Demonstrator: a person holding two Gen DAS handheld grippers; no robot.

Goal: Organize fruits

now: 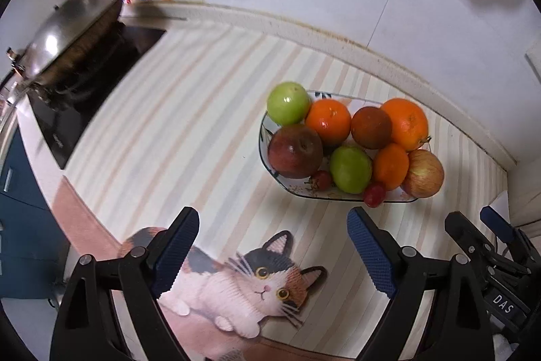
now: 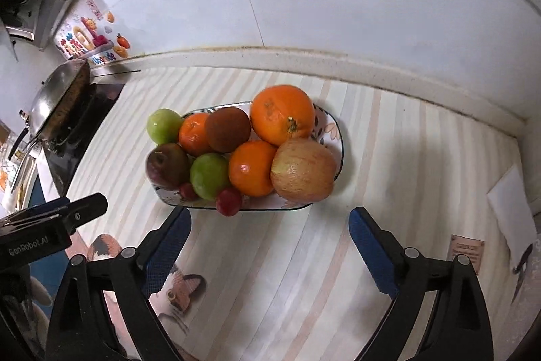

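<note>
Striped mat [image 2: 389,131] covers desk; lidded wok [image 1: 64,36] on stove at far left, well apart from dish. Nothing between grippers and dish. Dish [image 2: 333,127] holds oranges, green apples, red apples, small red fruits. Left gripper [image 1: 272,254], right gripper [image 2: 268,254]: fingers spread wide, empty.
</note>
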